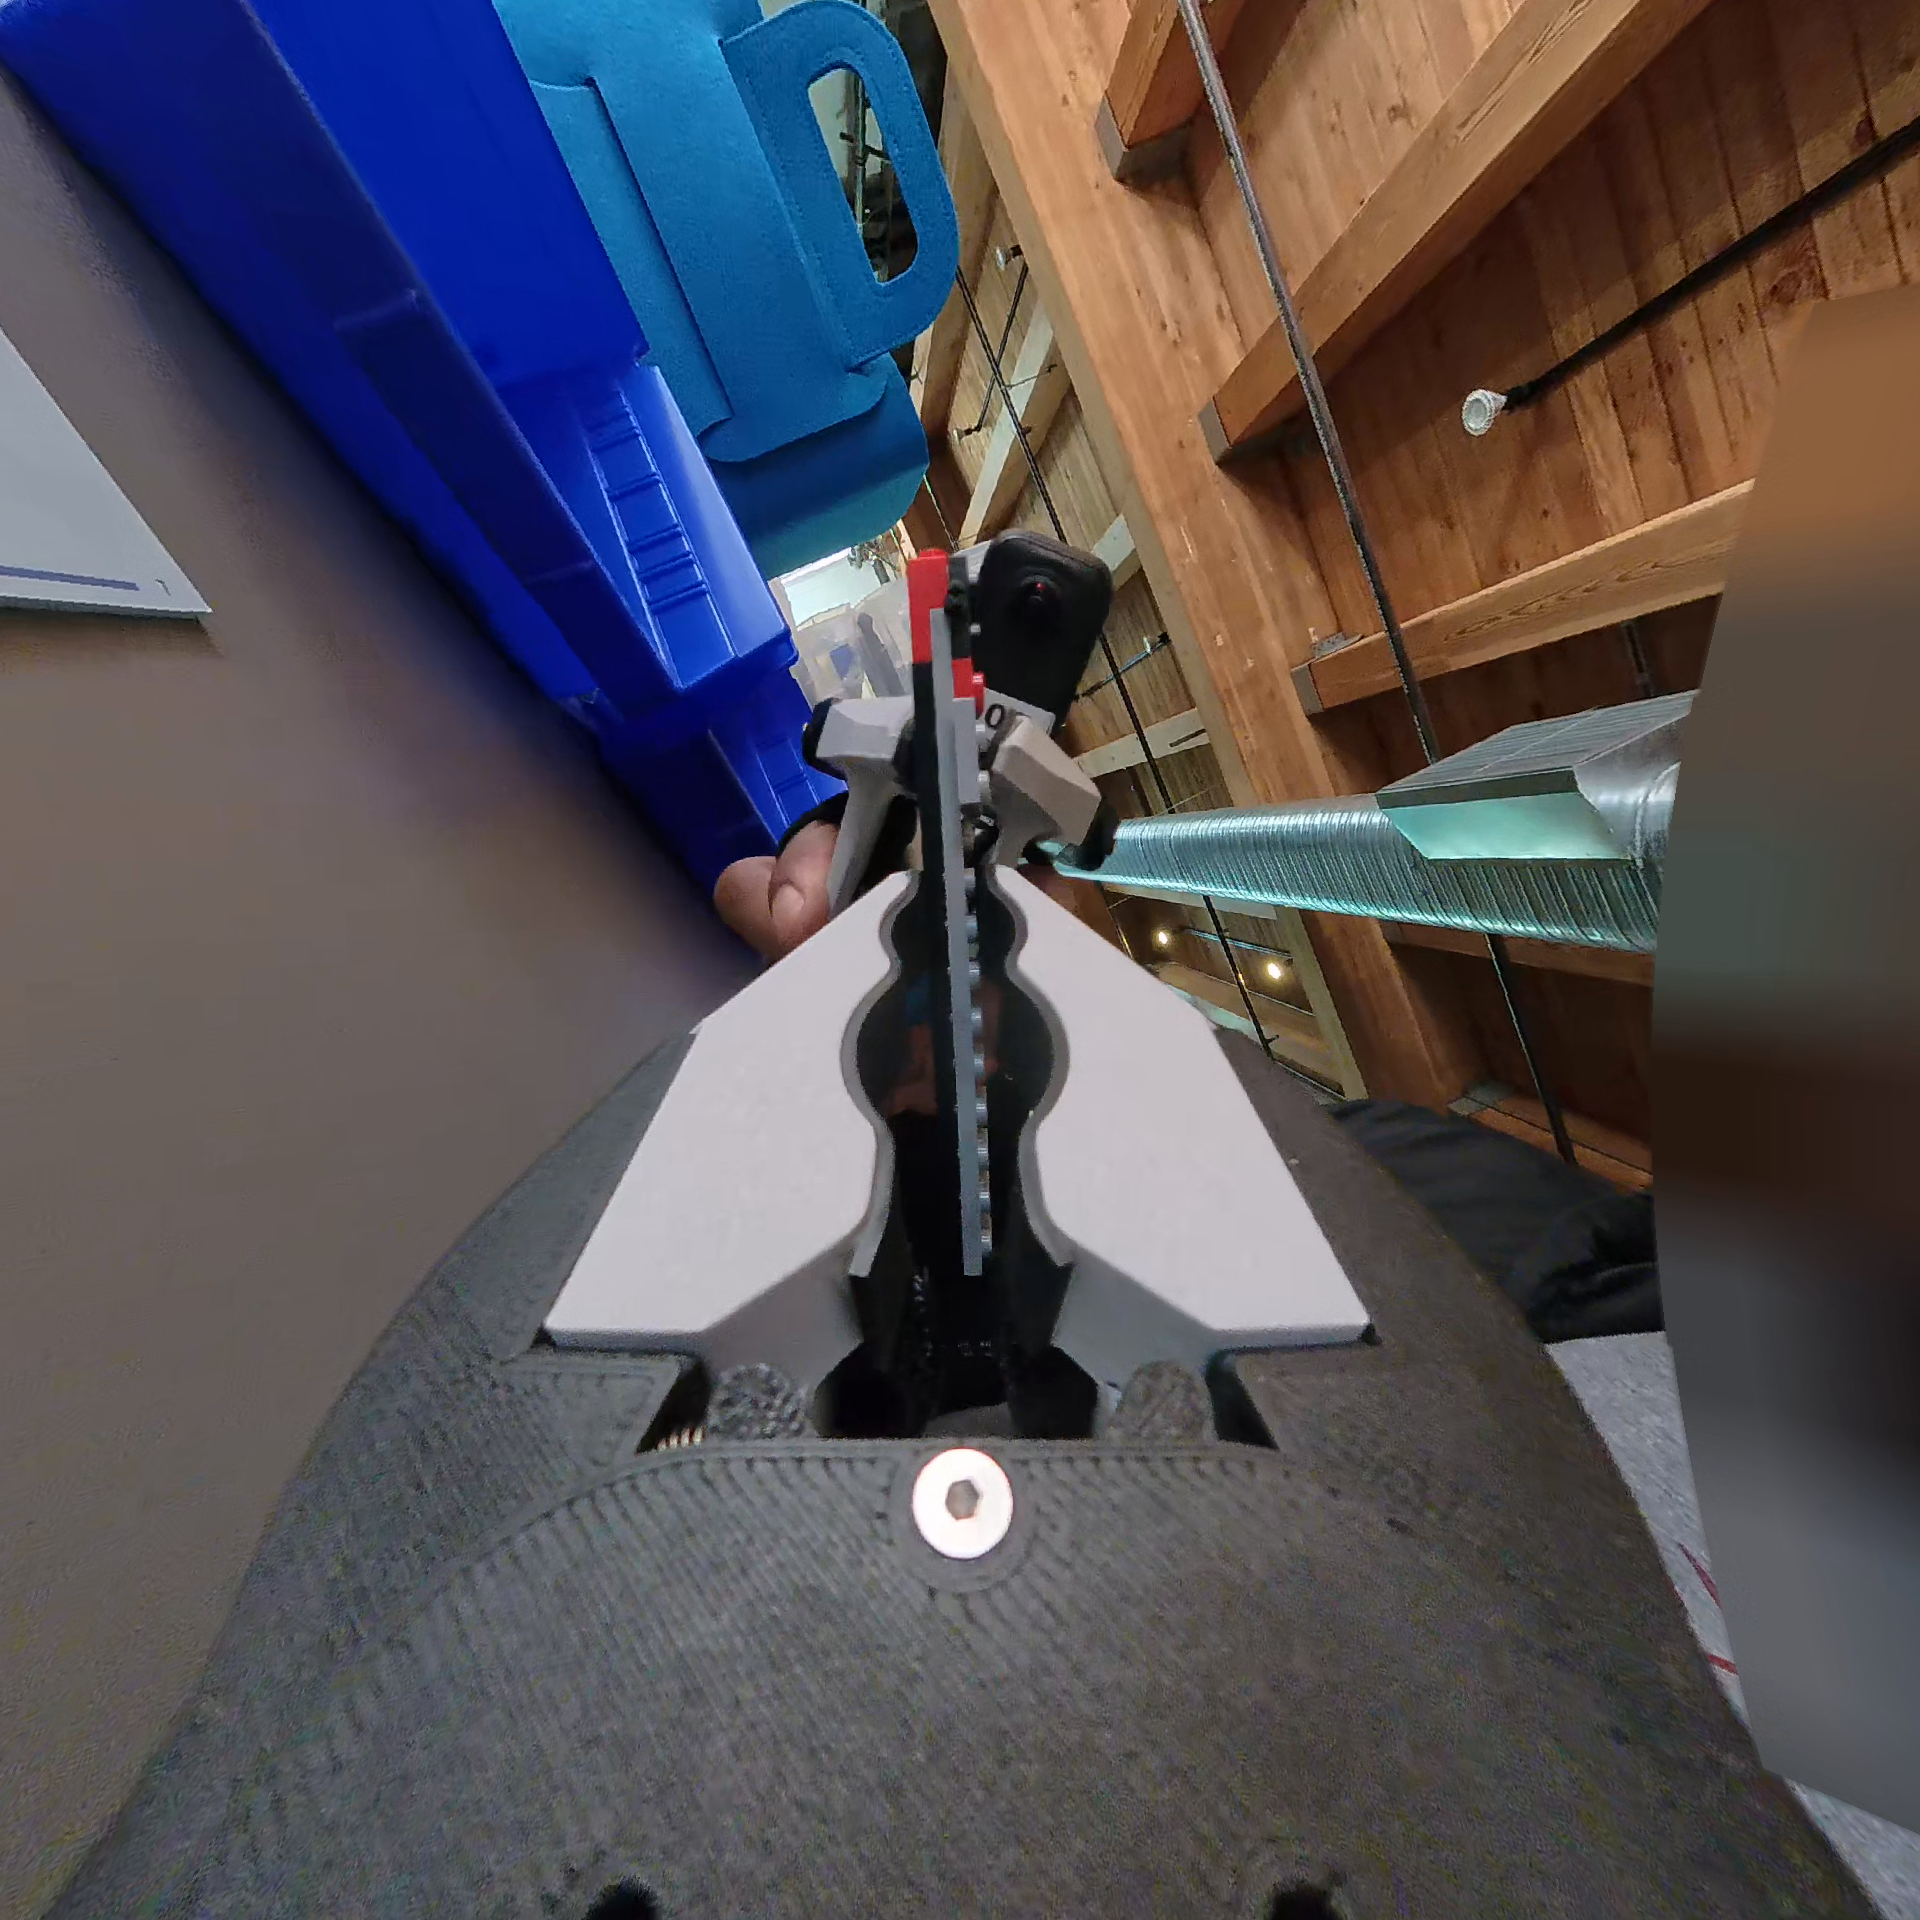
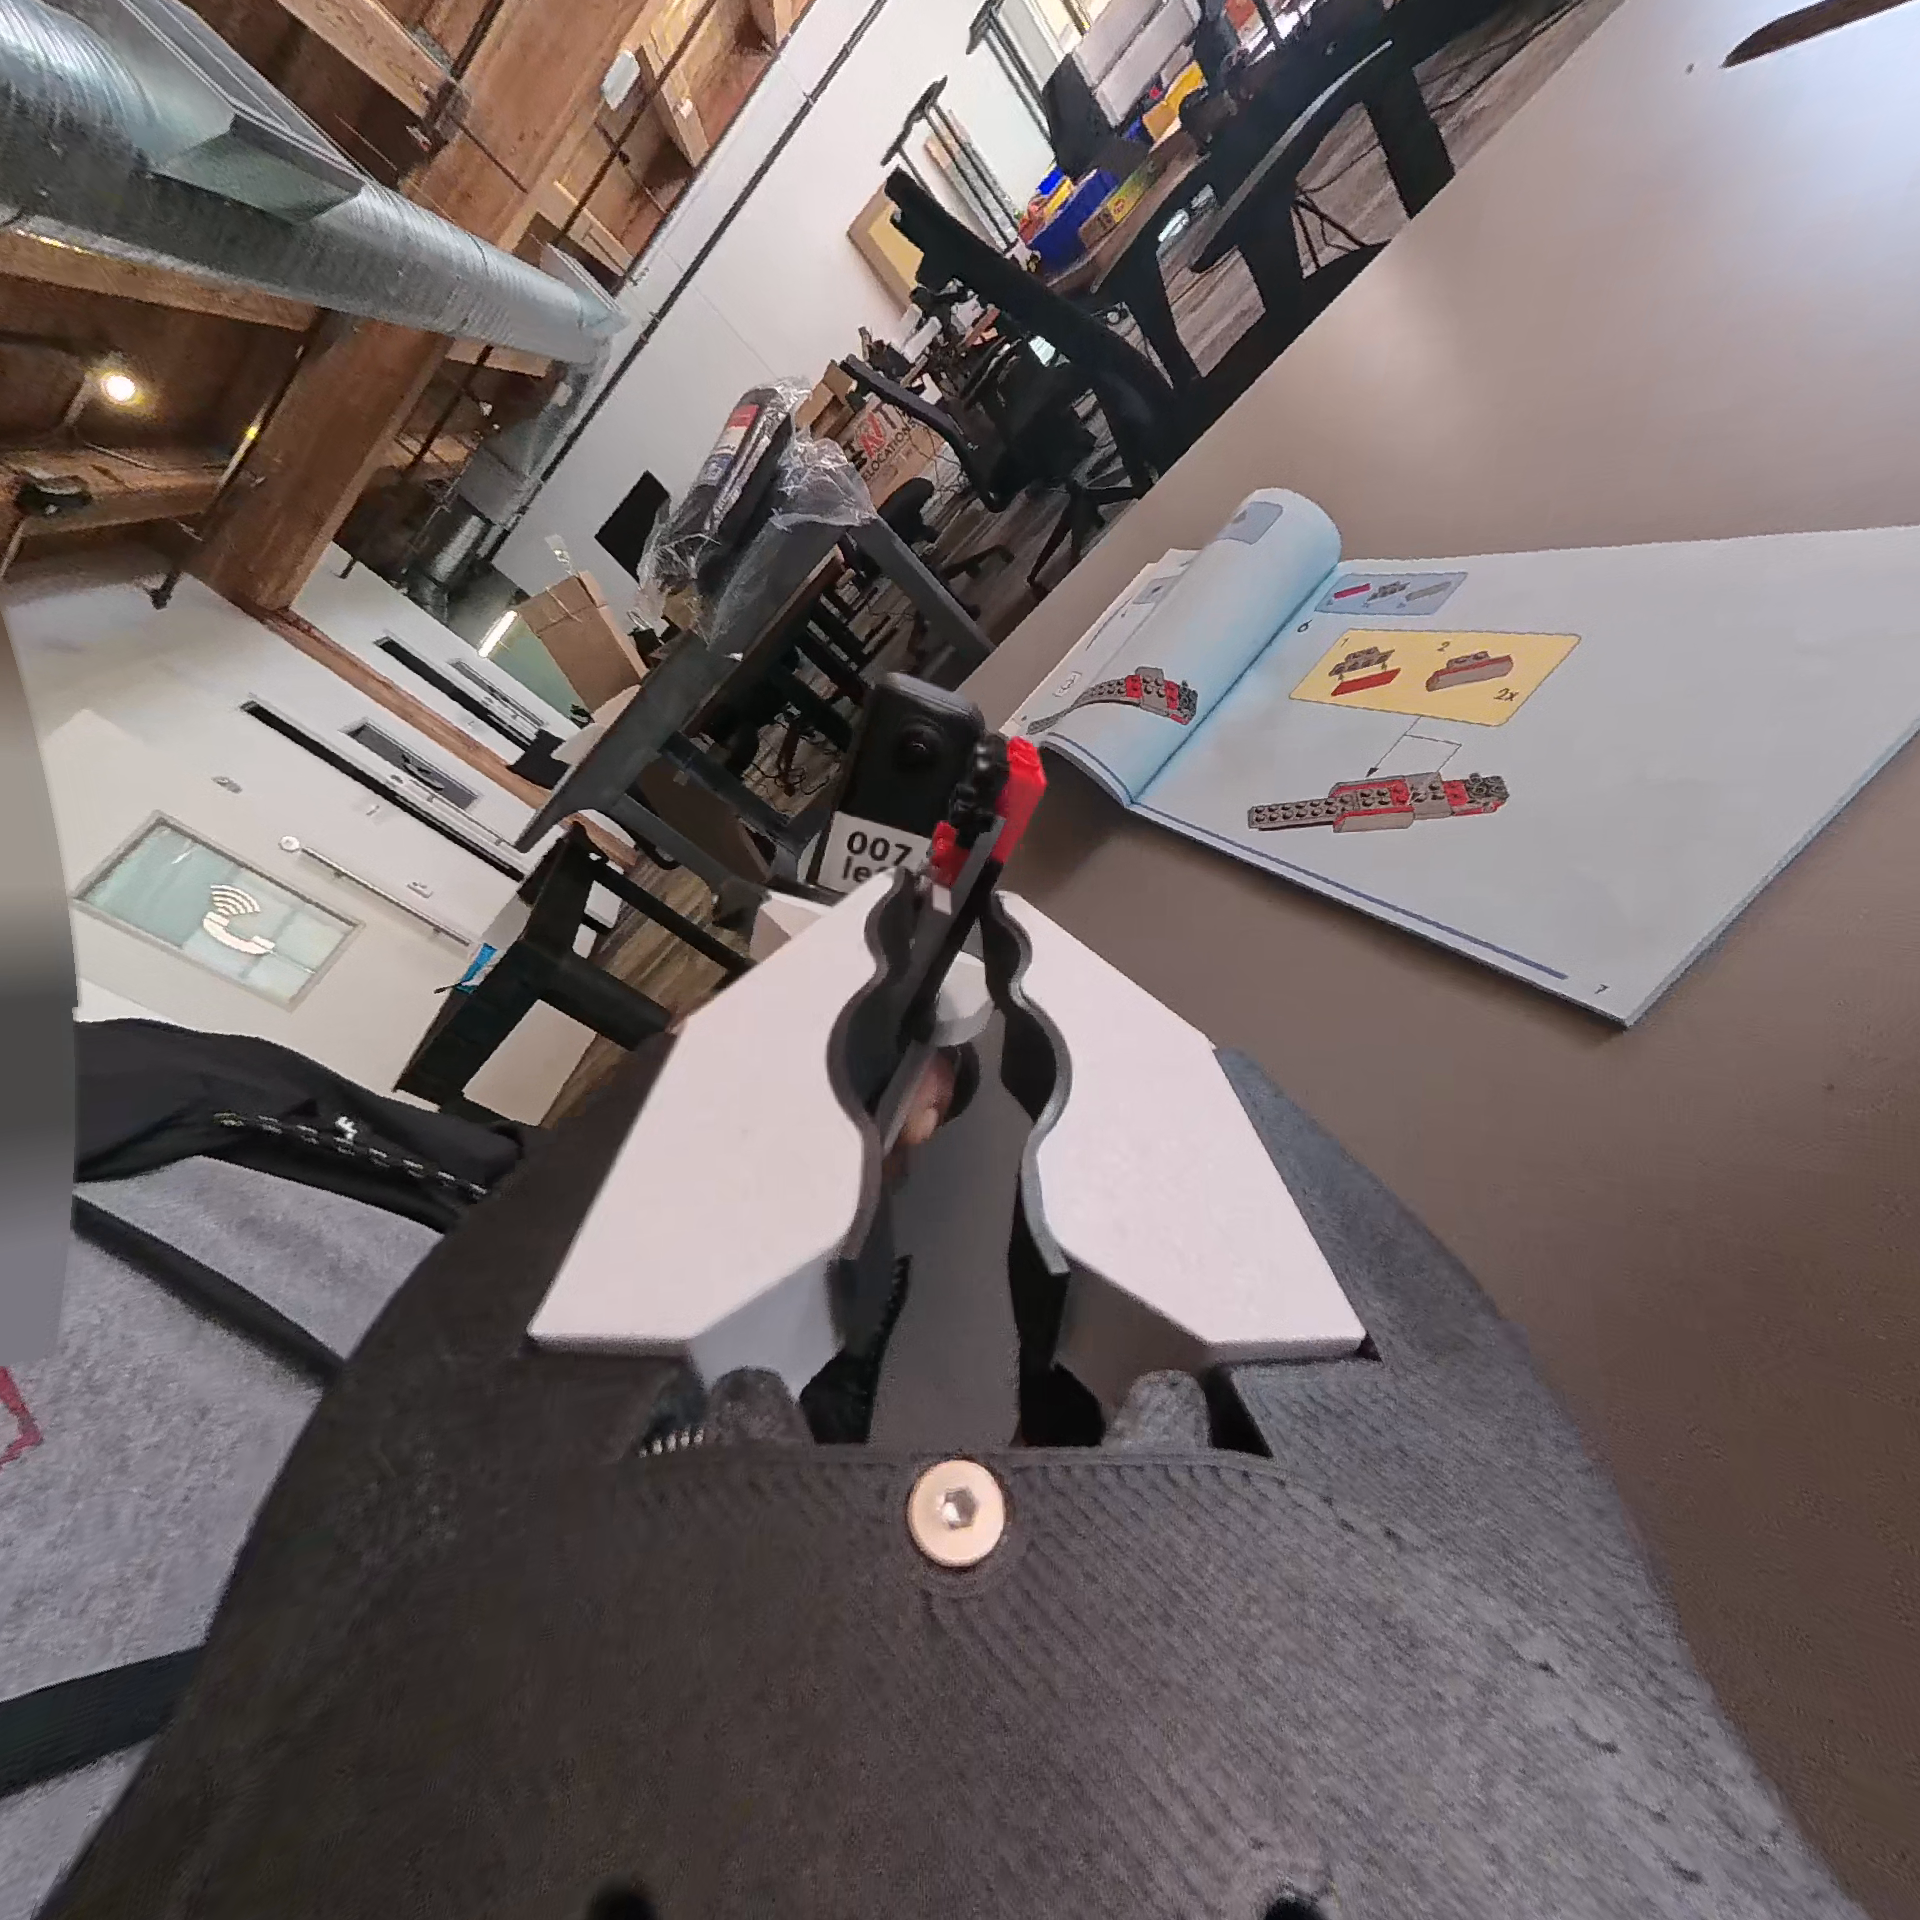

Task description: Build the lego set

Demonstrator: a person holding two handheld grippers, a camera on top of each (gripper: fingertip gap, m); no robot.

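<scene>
A long thin lego assembly (image 1: pixel 971 1091) of grey and black plates with red bricks (image 1: pixel 925 592) at its far end is held in the air between both grippers. My left gripper (image 1: pixel 951 894) is shut on its near part. The right gripper (image 1: pixel 935 769) shows beyond, with its fingers on either side of the far part and a hand behind it. In the right wrist view my right gripper (image 2: pixel 940 904) is shut on the same assembly (image 2: pixel 935 966), slanted between its fingers, red bricks (image 2: pixel 1013 790) past the tips. The left gripper's black camera (image 2: pixel 914 748) is behind it.
An open instruction booklet (image 2: pixel 1455 748) lies on the brown table (image 2: pixel 1662 1247) to the right; its corner shows in the left wrist view (image 1: pixel 73 520). Blue plastic bins (image 1: pixel 468 364) and a blue felt bag (image 1: pixel 748 260) stand on the table. A black garment (image 2: pixel 291 1132) lies lower left. Left and right tips are no more than a few centimetres apart.
</scene>
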